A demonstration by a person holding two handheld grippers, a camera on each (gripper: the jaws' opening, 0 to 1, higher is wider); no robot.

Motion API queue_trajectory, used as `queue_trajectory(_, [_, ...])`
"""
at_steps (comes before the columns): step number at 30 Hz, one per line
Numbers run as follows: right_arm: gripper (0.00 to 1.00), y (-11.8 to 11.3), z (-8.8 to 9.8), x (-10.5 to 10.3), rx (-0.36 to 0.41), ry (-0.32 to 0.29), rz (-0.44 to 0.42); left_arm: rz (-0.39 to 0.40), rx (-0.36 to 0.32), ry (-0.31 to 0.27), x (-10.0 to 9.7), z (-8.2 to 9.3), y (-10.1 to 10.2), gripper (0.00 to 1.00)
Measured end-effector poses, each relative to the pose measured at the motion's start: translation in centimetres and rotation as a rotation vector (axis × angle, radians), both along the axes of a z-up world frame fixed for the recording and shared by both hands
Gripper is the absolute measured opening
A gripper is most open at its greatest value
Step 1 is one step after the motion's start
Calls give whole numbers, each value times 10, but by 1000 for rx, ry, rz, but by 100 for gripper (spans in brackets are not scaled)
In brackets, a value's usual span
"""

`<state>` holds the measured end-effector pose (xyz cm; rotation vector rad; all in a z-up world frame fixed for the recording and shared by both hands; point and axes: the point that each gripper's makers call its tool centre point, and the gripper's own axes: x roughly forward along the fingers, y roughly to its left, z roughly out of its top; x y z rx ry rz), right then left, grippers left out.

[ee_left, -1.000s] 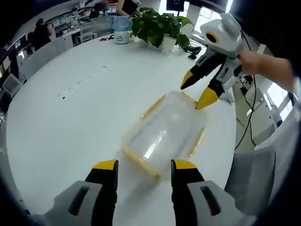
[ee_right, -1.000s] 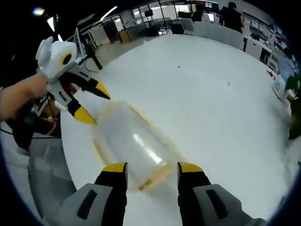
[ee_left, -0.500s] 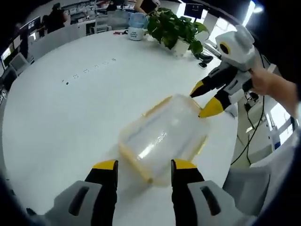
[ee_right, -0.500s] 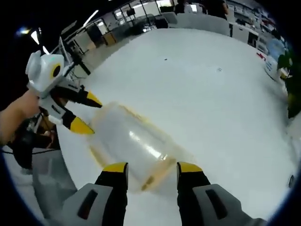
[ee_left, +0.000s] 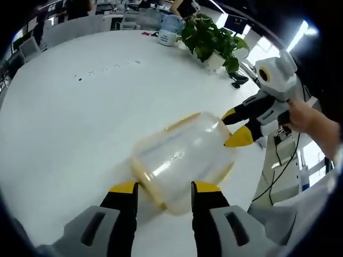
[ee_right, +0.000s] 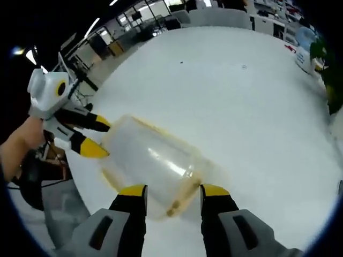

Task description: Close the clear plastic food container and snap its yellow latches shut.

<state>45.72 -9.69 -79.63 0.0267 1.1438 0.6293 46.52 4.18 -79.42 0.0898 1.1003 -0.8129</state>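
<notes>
A clear plastic food container (ee_left: 179, 158) with yellow latches lies lid-up on the white round table (ee_left: 80, 118). My left gripper (ee_left: 163, 188) is open, its jaws standing either side of the container's near end, where a yellow latch (ee_left: 143, 179) runs along the rim. At the opposite end my right gripper (ee_left: 237, 128) is open, with its yellow tips at the container's edge. In the right gripper view the container (ee_right: 150, 160) lies lengthwise ahead of the open right gripper (ee_right: 173, 191), a yellow latch (ee_right: 182, 197) sits between its jaws, and the left gripper (ee_right: 99, 138) is at the far end.
A potted plant (ee_left: 211, 40) and a blue-lidded jug (ee_left: 169, 32) stand at the table's far side. The table edge runs just right of the container, with cables (ee_left: 278, 160) on the floor beyond. A person's hand (ee_left: 313, 123) holds the right gripper.
Both grippers have drawn nearer to the container's ends, and it looks larger in both views. The container itself stays in place on the table.
</notes>
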Motion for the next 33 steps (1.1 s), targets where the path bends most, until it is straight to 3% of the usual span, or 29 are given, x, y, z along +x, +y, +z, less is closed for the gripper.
queue_trajectory(11, [37,3,0,0,-22,9,11,-7,-1,-2,-1,-1,-2,37])
queue_trajectory(20, [34,2,-1,1,-2,14,-28,5,-23,15,-2,-2,-1,33])
queue_trajectory(21, [32,14,3,9,59,-12,-24,11,-34,27,-2,-3,0,33])
queue_trajectory(22, [32,6,4,3,1,14,-8,33,-48,59,-2,-4,0,32])
queue_trajectory(25, [32,8,5,4,-3,20,-16,27,-67,73,-1,-6,1,31])
queue_trajectory(26, [32,6,4,0,-12,39,-24,9,-141,102,-4,-2,-13,29])
queue_trajectory(27, [31,7,5,2,-9,28,-16,30,-96,95,0,-4,-5,29])
queue_trajectory(29, [32,7,5,0,-24,24,5,28,-65,71,0,-4,-8,29])
queue_trajectory(33, [32,5,3,-1,-22,30,-4,31,-84,78,-2,-5,-4,30])
